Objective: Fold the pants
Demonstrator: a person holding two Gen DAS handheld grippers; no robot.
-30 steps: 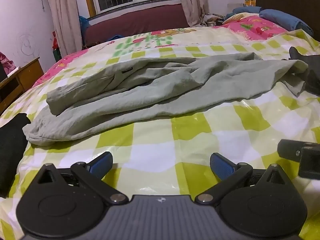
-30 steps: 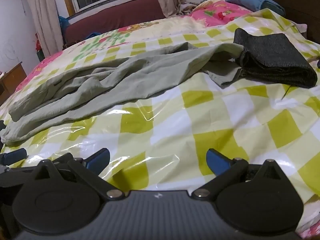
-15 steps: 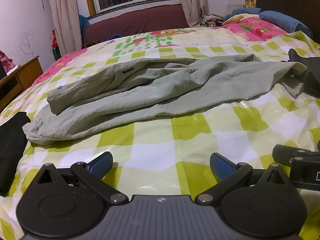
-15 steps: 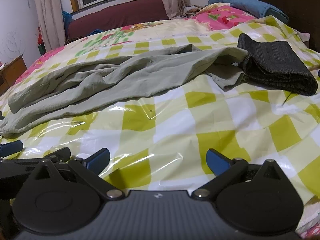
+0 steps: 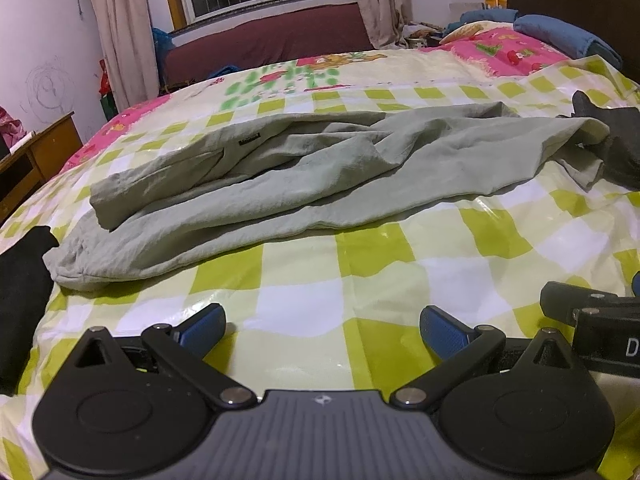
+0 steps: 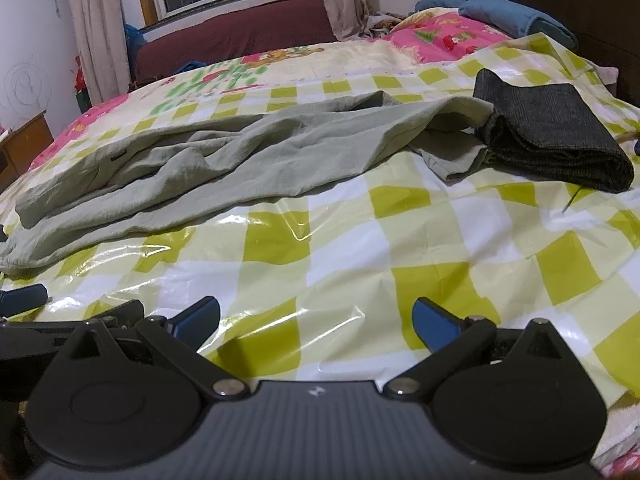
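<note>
Grey-green pants [image 5: 304,176] lie crumpled lengthwise across the bed on a yellow-green checked plastic sheet [image 5: 372,248]; they also show in the right wrist view [image 6: 248,160]. My left gripper [image 5: 320,330] is open and empty, over the sheet short of the pants. My right gripper [image 6: 316,320] is open and empty too, over the sheet near the bed's front edge. Part of the right gripper [image 5: 592,320] shows at the right of the left wrist view, and the left gripper [image 6: 24,300] at the left of the right wrist view.
A folded dark grey garment [image 6: 552,136] lies right of the pants, touching their leg end. A black garment [image 5: 20,292] lies at the bed's left edge. Blue pillows [image 6: 516,16] and a dark headboard stand at the right. A wooden cabinet [image 5: 36,164] stands left of the bed.
Both grippers have shifted slightly. The right gripper shows a little further into the left wrist view. The pants have not moved, and both grippers stay open.
</note>
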